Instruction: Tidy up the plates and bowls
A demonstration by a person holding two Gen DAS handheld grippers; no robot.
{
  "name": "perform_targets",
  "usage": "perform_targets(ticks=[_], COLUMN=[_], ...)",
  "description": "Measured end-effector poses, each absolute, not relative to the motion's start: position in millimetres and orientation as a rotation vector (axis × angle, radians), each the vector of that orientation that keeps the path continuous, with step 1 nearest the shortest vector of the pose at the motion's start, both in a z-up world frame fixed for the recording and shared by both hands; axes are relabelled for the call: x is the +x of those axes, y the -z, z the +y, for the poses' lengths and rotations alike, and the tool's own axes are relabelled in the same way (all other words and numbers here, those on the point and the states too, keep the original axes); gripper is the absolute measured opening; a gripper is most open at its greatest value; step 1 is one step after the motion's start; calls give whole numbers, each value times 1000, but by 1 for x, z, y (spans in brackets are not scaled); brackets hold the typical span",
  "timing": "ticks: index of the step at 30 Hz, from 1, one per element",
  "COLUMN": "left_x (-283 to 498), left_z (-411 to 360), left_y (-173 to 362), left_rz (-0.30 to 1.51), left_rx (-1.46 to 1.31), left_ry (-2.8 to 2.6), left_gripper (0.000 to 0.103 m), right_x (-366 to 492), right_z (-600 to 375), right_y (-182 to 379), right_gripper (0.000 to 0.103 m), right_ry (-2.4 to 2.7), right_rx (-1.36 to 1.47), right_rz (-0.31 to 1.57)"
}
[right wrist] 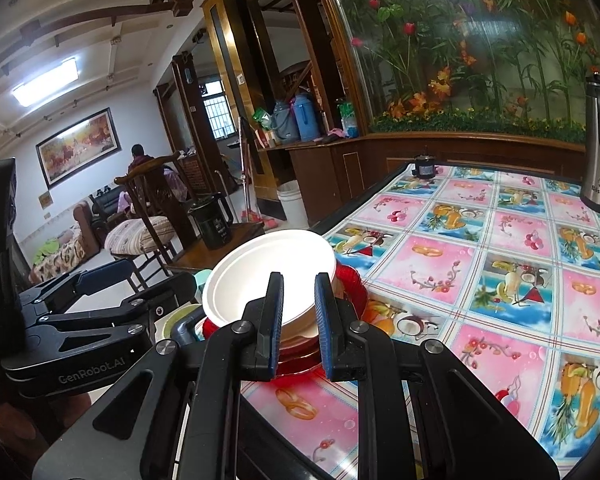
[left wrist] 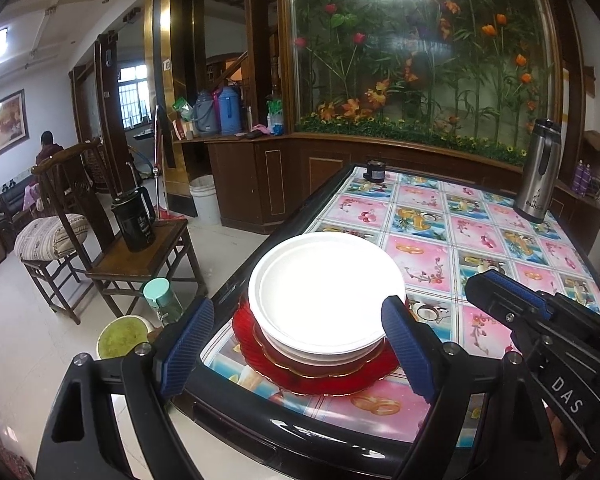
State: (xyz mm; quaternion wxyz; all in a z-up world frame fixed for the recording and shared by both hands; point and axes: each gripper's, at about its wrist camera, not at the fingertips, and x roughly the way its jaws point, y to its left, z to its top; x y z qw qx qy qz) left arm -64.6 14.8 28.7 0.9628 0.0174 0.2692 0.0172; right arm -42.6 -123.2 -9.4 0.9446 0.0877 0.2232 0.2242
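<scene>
A stack of white bowls (left wrist: 324,296) stands on an amber glass plate (left wrist: 320,370) and a red plate (left wrist: 332,384) at the table's near left corner. My left gripper (left wrist: 298,344) is open, its blue pads on either side of the stack, not touching it. The stack also shows in the right wrist view (right wrist: 268,276). My right gripper (right wrist: 298,320) hovers just in front of the stack with its jaws narrowly apart and nothing between them. It also shows at the right of the left wrist view (left wrist: 512,300).
The table (left wrist: 480,248) has a flowered cloth and a black rim. A steel thermos (left wrist: 538,172) stands at the far right and a small black jar (left wrist: 375,170) at the far edge. A wooden chair with a black jug (left wrist: 134,220), a green-capped bottle (left wrist: 162,298) and a green bowl (left wrist: 122,336) stand left of the table.
</scene>
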Motion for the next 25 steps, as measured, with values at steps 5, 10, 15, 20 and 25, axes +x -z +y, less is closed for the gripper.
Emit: perform_targets(ticks=[5, 10, 15, 20, 25], left_x=[-63, -62, -61, -61, -62], left_z=[18, 20, 20, 23, 28], left_y=[-26, -24, -24, -23, -23], left_rz=[561, 578, 580, 587, 573], left_rx=[21, 10, 12, -3, -17], left_ry=[-32, -29, -33, -31, -28], left_gripper=[86, 86, 87, 87, 87], right_x=[-43, -41, -40, -40, -40], right_z=[-121, -116, -111, -109, -109], right_y=[9, 9, 9, 9, 10], right_gripper=[16, 16, 16, 16, 16], right_ry=[-459, -462, -466, -468, -465], right_rx=[175, 167, 158, 157, 157], right_rz=[456, 468, 474, 473, 472])
